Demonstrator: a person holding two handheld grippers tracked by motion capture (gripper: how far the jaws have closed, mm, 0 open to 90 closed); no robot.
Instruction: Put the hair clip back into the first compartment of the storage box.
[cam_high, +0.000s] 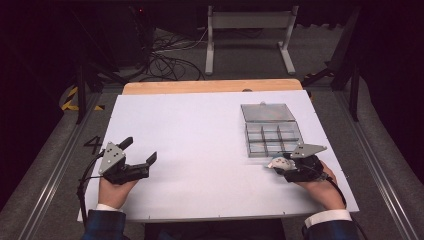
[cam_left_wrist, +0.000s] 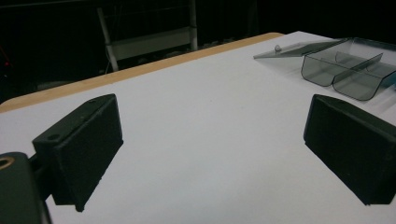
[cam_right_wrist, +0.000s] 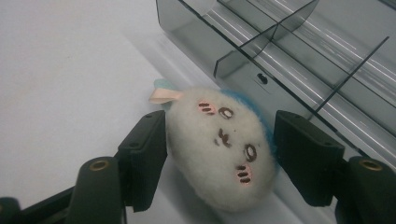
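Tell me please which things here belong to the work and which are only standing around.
Belonging to the work:
plush toy between the right gripper jaws
clear compartment box, lid open

Standing around:
left gripper, open, holding nothing
metal stand behind the table
floor cables

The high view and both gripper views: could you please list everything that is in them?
Small white plush toy with an embroidered face and blue back: one, between the right jaws, beside the box's near wall.
Clear smoky plastic compartment box: one, grey-tinted, lid open, far right of the table.
White table top: one, with a light wooden edge at its far side.
Grey metal stand: one, on the floor behind the table.
Black cables: a tangle, on the floor behind the table.
Left hand-held gripper: one, black, jaws wide apart, nothing between them.
Right hand-held gripper: one, black, jaws at the toy's two sides.
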